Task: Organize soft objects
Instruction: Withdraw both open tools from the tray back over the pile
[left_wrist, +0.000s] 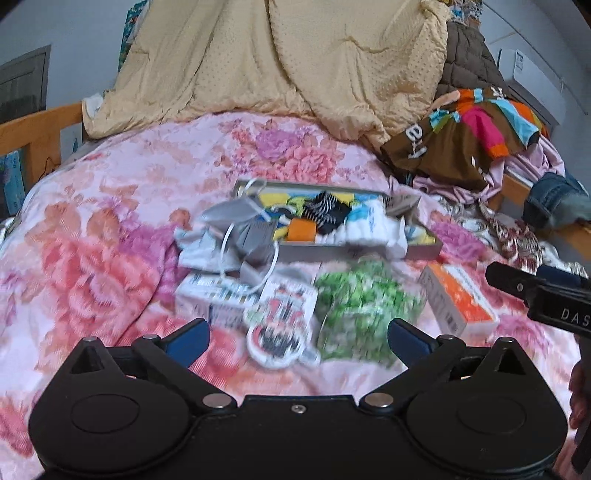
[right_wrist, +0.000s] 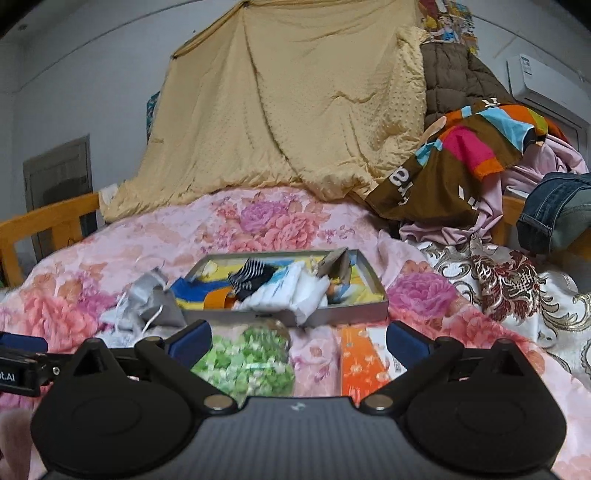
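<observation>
A shallow grey box (left_wrist: 354, 251) (right_wrist: 288, 316) sits on the floral bed cover, holding striped black-and-white socks (left_wrist: 327, 210) (right_wrist: 251, 278), white socks (left_wrist: 365, 229) (right_wrist: 291, 295) and an orange piece (left_wrist: 301, 230). Grey cloth with white cord (left_wrist: 240, 236) (right_wrist: 147, 306) spills at its left end. A green-and-white bag (left_wrist: 364, 317) (right_wrist: 247, 363) lies in front. My left gripper (left_wrist: 297, 338) is open and empty above a red-and-white pouch (left_wrist: 280, 325). My right gripper (right_wrist: 297, 339) is open and empty above the green bag.
An orange-and-white carton (left_wrist: 458, 299) (right_wrist: 364, 363) lies right of the green bag, a white carton (left_wrist: 210, 295) to the left. A yellow quilt (left_wrist: 277, 59) hangs behind. Piled clothes (left_wrist: 480, 129) (right_wrist: 472, 166) and jeans (right_wrist: 554, 210) sit at the right. Wooden bed rail (left_wrist: 40, 133) at left.
</observation>
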